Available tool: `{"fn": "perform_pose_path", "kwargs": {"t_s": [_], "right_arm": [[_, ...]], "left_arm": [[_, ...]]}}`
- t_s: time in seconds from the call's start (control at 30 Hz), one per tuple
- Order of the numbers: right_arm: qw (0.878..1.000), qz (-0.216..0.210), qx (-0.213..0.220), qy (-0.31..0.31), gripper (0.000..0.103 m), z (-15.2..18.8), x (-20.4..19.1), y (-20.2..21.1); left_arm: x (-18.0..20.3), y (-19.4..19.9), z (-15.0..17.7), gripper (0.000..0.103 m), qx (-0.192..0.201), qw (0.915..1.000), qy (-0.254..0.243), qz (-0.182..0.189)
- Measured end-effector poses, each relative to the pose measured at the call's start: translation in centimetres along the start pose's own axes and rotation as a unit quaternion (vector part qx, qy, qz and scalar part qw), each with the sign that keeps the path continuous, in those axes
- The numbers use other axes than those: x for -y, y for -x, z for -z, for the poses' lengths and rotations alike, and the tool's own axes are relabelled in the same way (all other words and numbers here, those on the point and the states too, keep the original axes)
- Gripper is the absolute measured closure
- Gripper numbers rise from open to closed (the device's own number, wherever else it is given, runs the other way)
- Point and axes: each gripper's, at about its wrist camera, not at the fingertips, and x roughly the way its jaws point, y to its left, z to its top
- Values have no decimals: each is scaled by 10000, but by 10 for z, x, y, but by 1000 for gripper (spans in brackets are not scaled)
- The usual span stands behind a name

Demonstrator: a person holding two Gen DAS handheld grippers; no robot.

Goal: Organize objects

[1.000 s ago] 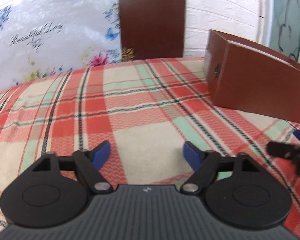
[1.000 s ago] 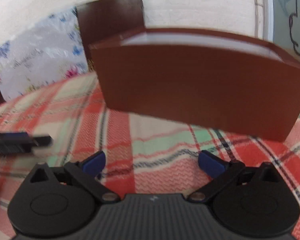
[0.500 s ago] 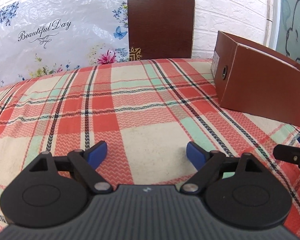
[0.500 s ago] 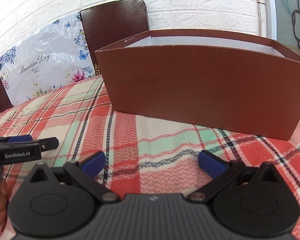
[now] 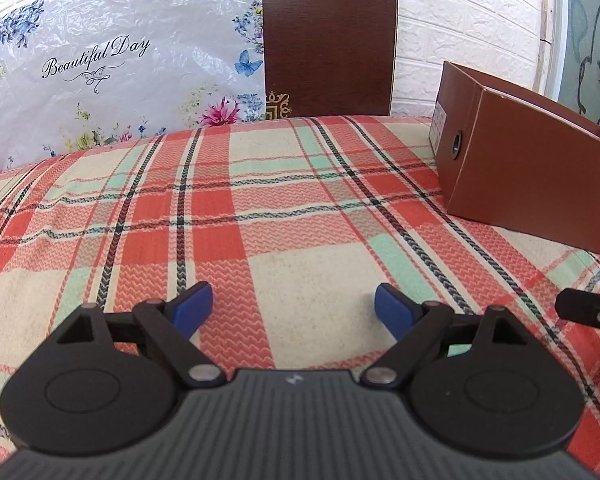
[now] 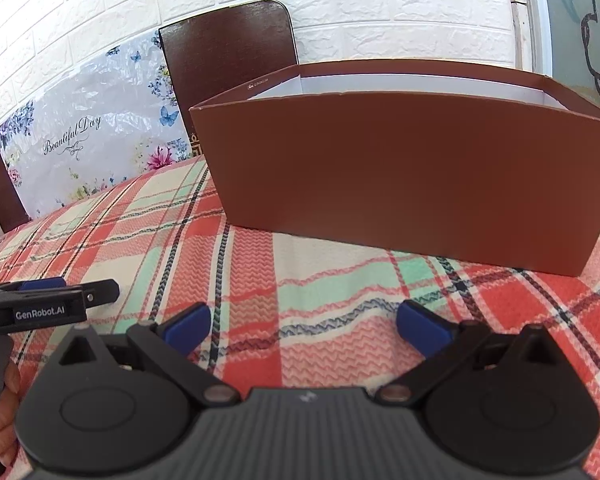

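Note:
A brown cardboard box (image 6: 404, 176) with a white inside stands open-topped on the plaid tablecloth, straight ahead of my right gripper (image 6: 304, 324). In the left wrist view the same box (image 5: 532, 176) sits at the far right. My left gripper (image 5: 294, 304) hovers low over bare cloth, jaws wide apart with nothing between them. The right gripper is open too, and empty. The box's contents are hidden by its near wall. The left gripper's side (image 6: 48, 304) shows at the left edge of the right wrist view.
The plaid tablecloth (image 5: 260, 208) covers the table. Behind it stand a dark wooden chair back (image 5: 328, 40) and a floral plastic sheet (image 5: 112, 64) reading "Beautiful Day", against a white brick wall. A hand (image 6: 4, 412) holds the left gripper's handle.
Both views have steadied from blur to sharp. The grippers stay in place, both still open and empty.

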Motion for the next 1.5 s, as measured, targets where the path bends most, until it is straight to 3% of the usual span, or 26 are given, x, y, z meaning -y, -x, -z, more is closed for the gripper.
{"fn": "perform_pose_path", "kwargs": {"t_s": [1.17,1.37,1.5], "right_arm": [[9993,359,-23,81,0,3,-5,1],[9988,438,-79,181,0,1,-7,-2],[9983,494,-144,275,0,0,-9,-5]], "left_arm": [[-7,1,-1,13,41,9999,83,73],[4,2,1,11,-202,9991,-155,-329],[2,15,8,10,-299,9985,-4,-449]]}}
